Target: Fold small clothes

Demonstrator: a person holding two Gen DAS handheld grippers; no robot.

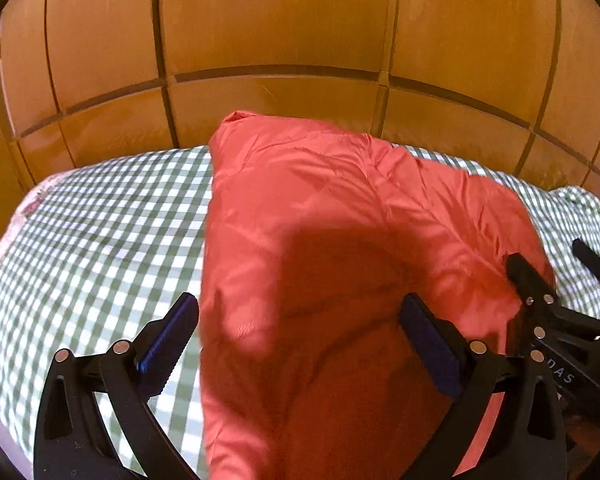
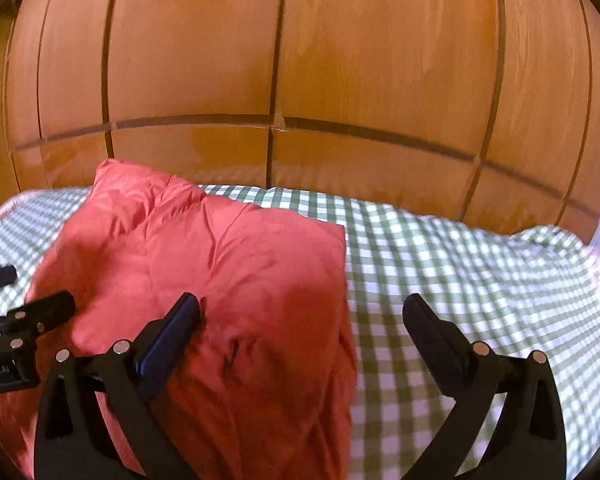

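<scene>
A coral-red, thin woven garment (image 1: 320, 260) lies in a long rumpled heap on a surface covered by a green-and-white checked cloth (image 1: 100, 232), which looks like a bed, with a wall of glossy orange-brown wooden cabinet panels (image 1: 268, 32) rising straight ahead of both grippers. The left gripper (image 1: 300, 328) is spread wide and holds nothing; the garment runs forward between its two blue-padded fingers (image 1: 168, 340), its left edge lying just inside the left finger, and the right finger standing over the cloth's red folds. Whether either pad actually touches the fabric cannot be told. To the right of the left gripper, near the garment's right edge, the black frame of the right gripper (image 1: 548, 292) reaches in. In the right wrist view the right gripper (image 2: 302, 328) is likewise released and empty, jaws wide apart: the garment (image 2: 228, 280) sits ahead and to its left, passing under its left finger (image 2: 172, 336), while its right finger is over bare checked cloth (image 2: 460, 280). The garment's far end bunches into a raised fold close to the cabinet panels (image 2: 340, 40). The left gripper's body (image 2: 32, 316) shows at the left of the right gripper, beside the garment's left edge. Both views are slightly blurred.
</scene>
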